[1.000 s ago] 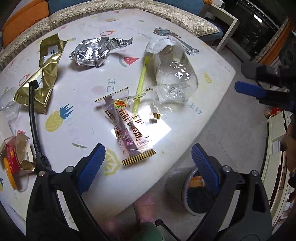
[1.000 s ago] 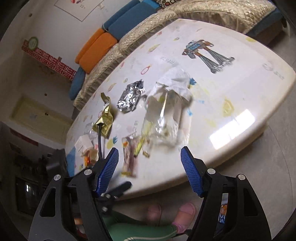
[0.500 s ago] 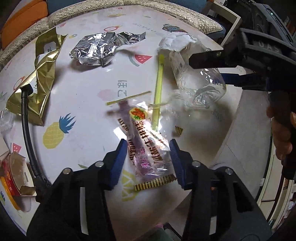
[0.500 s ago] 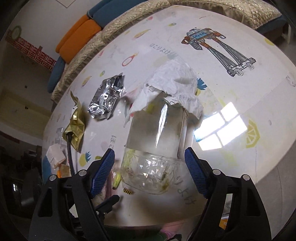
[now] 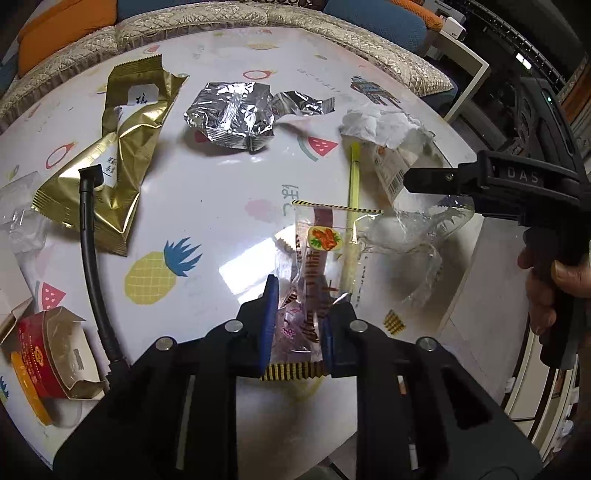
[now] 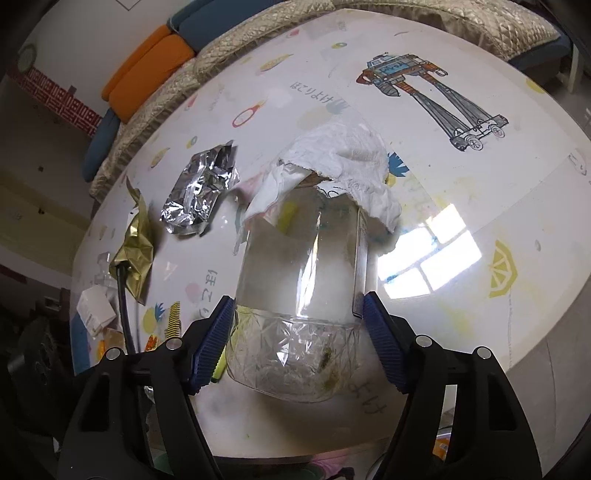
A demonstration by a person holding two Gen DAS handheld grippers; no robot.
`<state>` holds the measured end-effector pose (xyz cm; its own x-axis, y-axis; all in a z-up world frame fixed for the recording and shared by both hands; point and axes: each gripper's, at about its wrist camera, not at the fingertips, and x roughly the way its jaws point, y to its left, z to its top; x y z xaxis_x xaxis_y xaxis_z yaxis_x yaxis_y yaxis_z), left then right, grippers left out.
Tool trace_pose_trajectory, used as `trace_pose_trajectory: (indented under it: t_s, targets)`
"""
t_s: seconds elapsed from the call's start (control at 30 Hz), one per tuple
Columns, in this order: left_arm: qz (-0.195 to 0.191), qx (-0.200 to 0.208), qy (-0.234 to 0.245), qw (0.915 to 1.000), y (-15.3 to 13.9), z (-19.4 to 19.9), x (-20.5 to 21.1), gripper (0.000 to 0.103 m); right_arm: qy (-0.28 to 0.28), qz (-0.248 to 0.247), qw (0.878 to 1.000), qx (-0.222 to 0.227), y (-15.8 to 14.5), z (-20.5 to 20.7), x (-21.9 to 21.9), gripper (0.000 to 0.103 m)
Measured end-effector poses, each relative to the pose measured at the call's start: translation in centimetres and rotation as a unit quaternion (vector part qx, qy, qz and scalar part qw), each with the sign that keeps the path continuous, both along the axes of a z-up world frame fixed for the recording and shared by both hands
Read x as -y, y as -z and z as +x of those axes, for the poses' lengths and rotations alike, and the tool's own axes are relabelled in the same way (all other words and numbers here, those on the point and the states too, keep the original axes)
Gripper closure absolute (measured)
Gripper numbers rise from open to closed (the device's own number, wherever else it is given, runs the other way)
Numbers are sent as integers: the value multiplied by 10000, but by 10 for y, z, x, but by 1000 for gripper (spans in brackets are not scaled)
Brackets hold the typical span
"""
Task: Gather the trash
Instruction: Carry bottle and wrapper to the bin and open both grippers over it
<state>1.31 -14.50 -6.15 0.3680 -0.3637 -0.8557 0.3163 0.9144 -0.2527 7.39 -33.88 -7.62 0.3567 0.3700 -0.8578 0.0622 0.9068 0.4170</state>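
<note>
My left gripper (image 5: 297, 325) is shut on a clear snack wrapper (image 5: 317, 258) with red print and striped ends, which lies on the white table (image 5: 221, 206). A yellow straw (image 5: 354, 184) lies under the wrapper. My right gripper (image 6: 299, 332) is open, its blue pads on either side of a clear plastic bottle (image 6: 299, 280) lying on the table, with a crumpled white tissue (image 6: 343, 162) at its far end. The bottle (image 5: 413, 206) and the right gripper's body also show in the left wrist view.
A silver foil bag (image 5: 232, 114), a gold wrapper (image 5: 118, 147), a black hose (image 5: 92, 266) and a torn red carton (image 5: 48, 354) lie on the table's left half. A quilted sofa edge (image 5: 258, 18) runs behind. The table's edge and floor are at the right.
My left gripper moved forward and closed on the snack wrapper. My right gripper came in from the right and now straddles the bottle.
</note>
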Motion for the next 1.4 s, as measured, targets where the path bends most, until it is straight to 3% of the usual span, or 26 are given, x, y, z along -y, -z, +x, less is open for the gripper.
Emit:
trace_pose_trajectory:
  t_s: [0.33, 0.77, 1.13, 1.4]
  targets:
    - [-132, 215, -34, 9997, -35, -16, -2, 85, -14, 385, 9992, 103, -22, -31, 12, 33]
    - [-150, 252, 273, 9992, -47, -45, 33, 85, 416, 1083, 9932, 125, -30, -104, 61, 34]
    - [-83, -32, 905, 9959, -21, -90, 101, 85, 934, 1778, 9796, 115, -17, -167, 110, 34]
    - [-25, -159, 1511, 9884, -7, -133, 150, 85, 1282, 1775, 9757, -52, -1, -245, 152, 34]
